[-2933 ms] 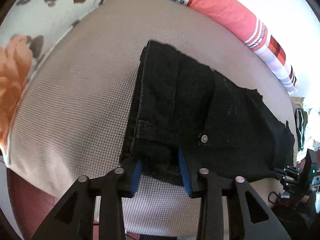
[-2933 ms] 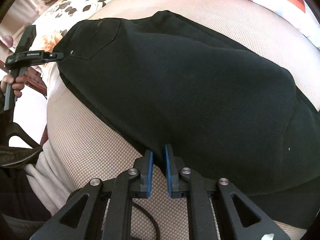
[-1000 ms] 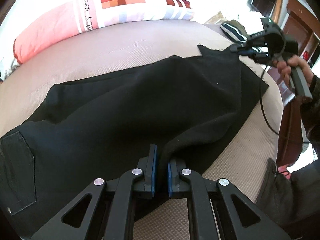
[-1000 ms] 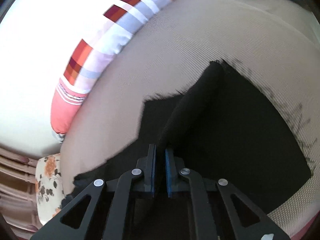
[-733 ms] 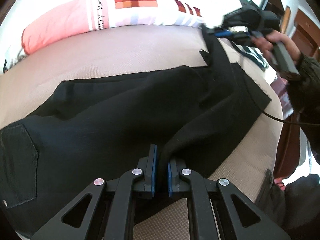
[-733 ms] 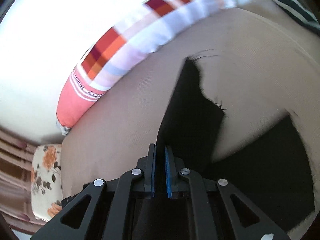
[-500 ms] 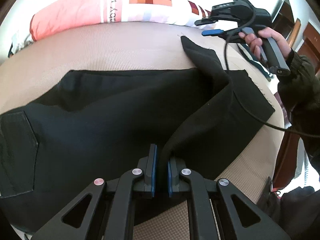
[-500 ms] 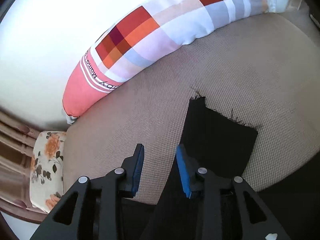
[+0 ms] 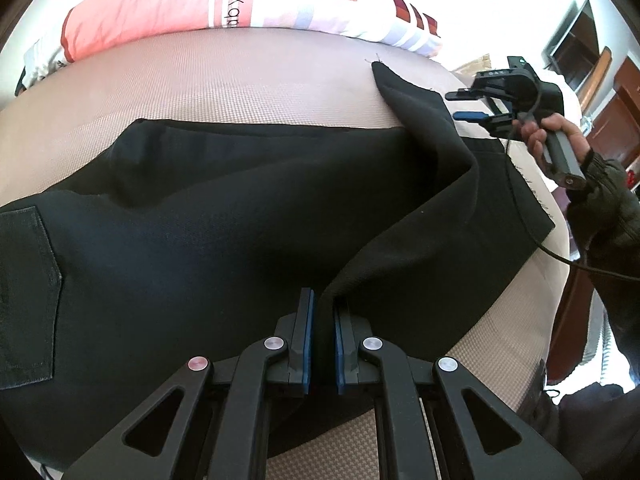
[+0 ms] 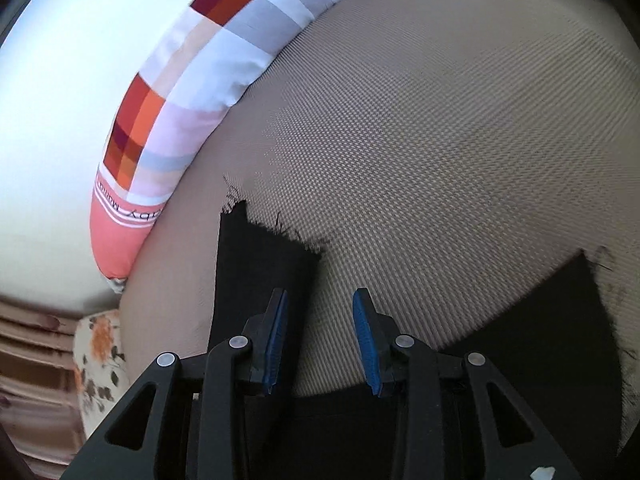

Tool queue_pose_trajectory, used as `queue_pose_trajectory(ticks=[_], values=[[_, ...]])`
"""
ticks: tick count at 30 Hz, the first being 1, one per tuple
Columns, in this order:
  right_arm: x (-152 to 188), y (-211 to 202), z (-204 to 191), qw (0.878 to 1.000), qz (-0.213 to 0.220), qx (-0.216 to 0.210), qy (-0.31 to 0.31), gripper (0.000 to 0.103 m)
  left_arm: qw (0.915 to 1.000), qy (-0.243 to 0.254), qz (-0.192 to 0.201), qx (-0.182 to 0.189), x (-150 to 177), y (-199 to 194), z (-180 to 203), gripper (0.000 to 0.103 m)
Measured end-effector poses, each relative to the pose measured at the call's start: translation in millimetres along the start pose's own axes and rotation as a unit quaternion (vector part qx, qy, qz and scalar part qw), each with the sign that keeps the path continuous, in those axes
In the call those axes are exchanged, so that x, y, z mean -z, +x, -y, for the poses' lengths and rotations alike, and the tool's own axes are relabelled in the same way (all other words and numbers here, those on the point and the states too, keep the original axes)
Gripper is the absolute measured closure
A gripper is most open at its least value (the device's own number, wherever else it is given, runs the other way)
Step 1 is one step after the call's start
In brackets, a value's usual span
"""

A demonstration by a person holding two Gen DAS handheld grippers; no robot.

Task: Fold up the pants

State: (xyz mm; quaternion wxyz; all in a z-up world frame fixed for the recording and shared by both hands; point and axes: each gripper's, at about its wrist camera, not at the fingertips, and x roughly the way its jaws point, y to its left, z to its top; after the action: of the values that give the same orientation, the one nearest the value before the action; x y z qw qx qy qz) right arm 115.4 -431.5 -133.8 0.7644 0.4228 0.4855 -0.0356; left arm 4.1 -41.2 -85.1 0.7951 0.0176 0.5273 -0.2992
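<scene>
Black pants [image 9: 200, 220] lie spread over a beige woven bed surface [image 9: 240, 80], back pocket at the far left. My left gripper [image 9: 323, 300] is shut on a raised fold at the near edge of the cloth. From that fold a ridge runs up to a frayed leg end [image 10: 256, 256] lying flat on the bed. My right gripper [image 10: 320, 294] stands open just behind that leg end with bare bed between its pads. In the left wrist view the right gripper [image 9: 464, 105] hovers at the right, off the cloth, held by a hand [image 9: 540, 128].
A long pink, white and checked pillow [image 9: 200, 4] lies along the far side of the bed. A floral cushion [image 10: 100, 360] sits at one end. A cable [image 9: 560, 256] hangs from the right gripper. Wooden furniture [image 9: 616, 108] stands beyond the bed's right edge.
My right gripper carried the leg end across the bed, opened and let it drop flat, then drew back from it. The left gripper kept its hold on the fold.
</scene>
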Motion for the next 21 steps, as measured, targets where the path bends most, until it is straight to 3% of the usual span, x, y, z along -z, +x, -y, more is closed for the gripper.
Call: queue_pose_trajectory(ticks=[3,5,10,13,16,21], values=[[-7,9,-4,1.0,0.001,-0.009,0.008,0.074,1.0,-0.002,-0.003,-0.003,0,1,0,0.094],[-10,11,-10,1.0,0.006,-0.007,0.007,0.09,1.0,-0.003,-0.003,-0.005,0,1,0,0.094],[-6,-4,-31,0.999,0.026,0.004,-0.047,0.098,0.9999,0.003,-0.004,-0.013,1,1,3,0.094],[4,-41,-39,0.995,0.068,0.022,-0.071,0.098,0.9998,0.008,0.0,-0.016,1,-2,5,0.094],[23,-93,-38,0.985,0.122,0.07,-0.097,0.099,0.9992,0.027,0.006,-0.028,1,-5,12,0.094],[81,-158,2,0.972,0.161,0.146,-0.092,0.099,0.9954,0.081,0.015,-0.049,2,-6,32,0.094]])
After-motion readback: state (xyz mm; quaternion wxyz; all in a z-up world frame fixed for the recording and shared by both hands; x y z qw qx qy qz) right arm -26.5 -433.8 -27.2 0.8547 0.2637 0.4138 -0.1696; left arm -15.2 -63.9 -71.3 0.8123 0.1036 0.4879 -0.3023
